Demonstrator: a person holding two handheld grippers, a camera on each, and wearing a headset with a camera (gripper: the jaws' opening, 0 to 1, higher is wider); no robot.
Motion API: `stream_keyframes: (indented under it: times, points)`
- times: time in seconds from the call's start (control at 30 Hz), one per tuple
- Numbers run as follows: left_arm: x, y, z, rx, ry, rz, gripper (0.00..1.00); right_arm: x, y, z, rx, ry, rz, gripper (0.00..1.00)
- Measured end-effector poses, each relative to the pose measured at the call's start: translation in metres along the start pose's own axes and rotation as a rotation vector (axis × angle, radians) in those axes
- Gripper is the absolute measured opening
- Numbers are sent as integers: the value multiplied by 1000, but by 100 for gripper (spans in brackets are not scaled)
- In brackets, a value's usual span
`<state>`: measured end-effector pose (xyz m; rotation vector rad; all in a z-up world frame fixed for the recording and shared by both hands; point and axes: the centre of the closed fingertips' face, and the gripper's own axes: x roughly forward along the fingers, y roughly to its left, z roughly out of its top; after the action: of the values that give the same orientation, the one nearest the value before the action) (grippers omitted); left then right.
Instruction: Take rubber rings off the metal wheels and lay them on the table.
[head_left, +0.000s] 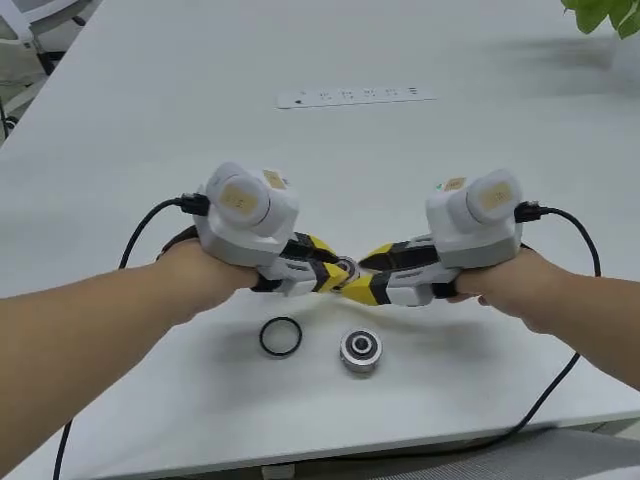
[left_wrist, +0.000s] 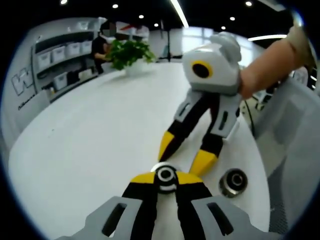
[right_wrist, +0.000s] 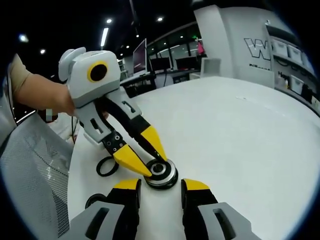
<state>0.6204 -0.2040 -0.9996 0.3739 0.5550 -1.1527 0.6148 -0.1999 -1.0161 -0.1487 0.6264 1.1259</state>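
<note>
Two metal wheels (left_wrist: 166, 176) (left_wrist: 233, 181), one loose rubber ring (head_left: 280, 336), two tongs (right_wrist: 149, 161) (left_wrist: 186, 159)

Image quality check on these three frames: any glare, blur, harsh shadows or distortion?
Head view: soft even light, faint shadows under the rubber ring and loose metal wheel, no harsh glare. Left gripper view: strong fisheye bend, held wheel looks slightly soft up close. Right gripper view: same bend, bright lamp spots overhead, held wheel sharp.

A large letter W (right_wrist: 256, 48) stands on the white wall (right_wrist: 227, 35) past the table's far side. The smaller lettering beneath it is too blurred to read. The print on the white strip (head_left: 355, 97) lying far across the table is illegible.
</note>
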Motion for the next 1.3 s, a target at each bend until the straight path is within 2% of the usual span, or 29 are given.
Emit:
stream_keyframes:
  times: [0.17, 0.47, 0.6, 1.17, 1.23, 1.3]
  points:
    - [0, -1, 0, -1, -3, 1, 14, 3, 0, 3, -3, 1, 8, 26]
    - [0, -5, 1, 7, -3, -5, 14, 0, 0, 1, -9, -1, 11, 25]
    - [1, -5, 1, 23, -2, -6, 13, -2, 1, 0, -15, 6, 11, 25]
    - [3, -4, 1, 8, -9, -1, 13, -6, -1, -5, 5, 27, 4, 18]
    - [2, -4, 1, 7, -8, 0, 13, -8, -3, -8, -23, 42, -6, 14]
    - [2, -3, 1, 3, -7, 3, 13, -9, -2, -8, -7, 44, -8, 9]
